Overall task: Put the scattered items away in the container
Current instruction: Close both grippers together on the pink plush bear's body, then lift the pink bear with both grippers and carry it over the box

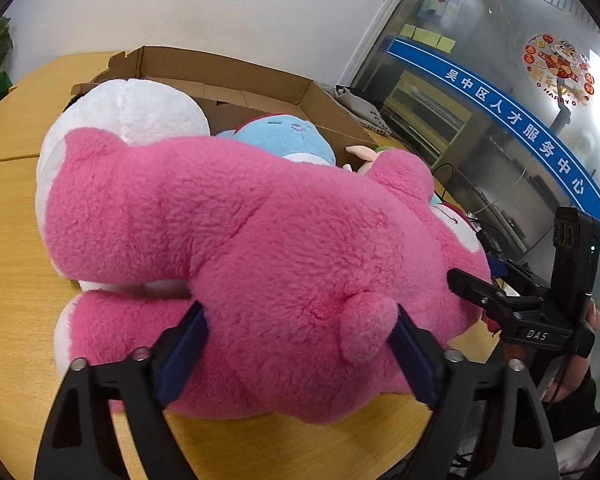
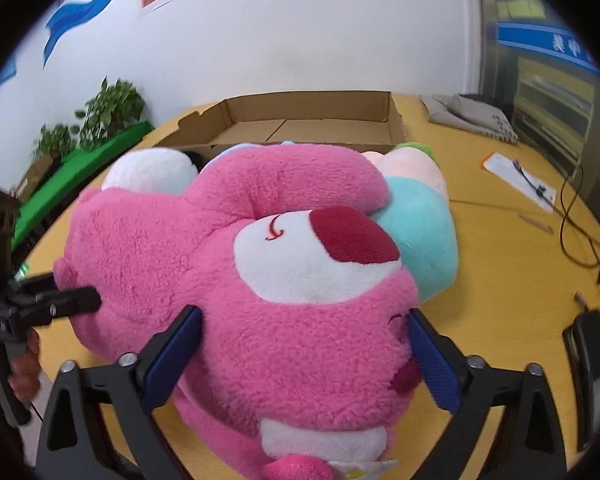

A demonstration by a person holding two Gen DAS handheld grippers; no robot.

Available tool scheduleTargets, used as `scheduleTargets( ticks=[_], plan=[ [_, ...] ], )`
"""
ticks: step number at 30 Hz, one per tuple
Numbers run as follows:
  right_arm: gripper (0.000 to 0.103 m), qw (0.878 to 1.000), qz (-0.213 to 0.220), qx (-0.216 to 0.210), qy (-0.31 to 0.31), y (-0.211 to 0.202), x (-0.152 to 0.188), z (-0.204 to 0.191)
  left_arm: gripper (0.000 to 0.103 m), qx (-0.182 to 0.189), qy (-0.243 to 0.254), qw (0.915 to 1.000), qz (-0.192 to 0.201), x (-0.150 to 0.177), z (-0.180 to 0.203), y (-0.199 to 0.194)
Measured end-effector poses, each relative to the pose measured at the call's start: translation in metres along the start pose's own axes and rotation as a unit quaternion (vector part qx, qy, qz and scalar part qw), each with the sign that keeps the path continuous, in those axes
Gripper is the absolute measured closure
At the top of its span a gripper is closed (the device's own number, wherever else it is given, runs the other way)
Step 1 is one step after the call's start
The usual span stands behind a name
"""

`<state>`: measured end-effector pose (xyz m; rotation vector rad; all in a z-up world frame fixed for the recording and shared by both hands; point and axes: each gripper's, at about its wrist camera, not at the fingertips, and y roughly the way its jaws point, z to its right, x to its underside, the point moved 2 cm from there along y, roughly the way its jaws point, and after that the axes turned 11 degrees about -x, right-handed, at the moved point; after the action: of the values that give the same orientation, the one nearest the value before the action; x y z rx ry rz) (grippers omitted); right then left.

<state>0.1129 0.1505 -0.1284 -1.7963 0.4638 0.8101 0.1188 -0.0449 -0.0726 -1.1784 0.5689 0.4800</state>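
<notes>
A big pink plush bear (image 1: 260,240) lies on the yellow table in front of an open cardboard box (image 1: 260,76). My left gripper (image 1: 300,312) has its blue pads pressed into the bear's body near the small tail. My right gripper (image 2: 304,314) clamps the bear's head (image 2: 300,272) from both sides, below the white muzzle and dark red nose. A white plush (image 1: 140,112) and a light blue plush (image 1: 284,136) lie behind the bear by the box. A teal plush (image 2: 420,232) rests against the bear's head. The box floor (image 2: 312,128) looks bare in the right wrist view.
A grey cloth bag (image 2: 468,116), a sheet of paper (image 2: 516,176) and a black cable (image 2: 568,216) lie on the table's right side. Black devices (image 2: 592,360) sit near the right edge. Potted plants (image 2: 108,108) stand at the left, a glass wall (image 1: 500,100) at the right.
</notes>
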Motion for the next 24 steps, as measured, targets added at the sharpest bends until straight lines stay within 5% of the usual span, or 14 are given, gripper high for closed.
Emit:
scheduleTargets(
  ticks=[10,19,24],
  plan=[
    [0.051,0.998,0.05,-0.027,0.018,-0.023,0.01,0.0,0.061,0.02,0.01,0.9994,0.027,0.005,0.006,-0.026],
    [0.062,0.996,0.081,-0.034,-0.003,-0.048,0.014,-0.021,0.064,0.029,0.009,0.9987,0.041,0.009,0.004,-0.06],
    [0.063,0.993,0.112,-0.043,-0.02,-0.071,-0.002,-0.036,0.064,0.024,0.019,0.9962,0.082,-0.007,0.012,-0.095]
  ],
)
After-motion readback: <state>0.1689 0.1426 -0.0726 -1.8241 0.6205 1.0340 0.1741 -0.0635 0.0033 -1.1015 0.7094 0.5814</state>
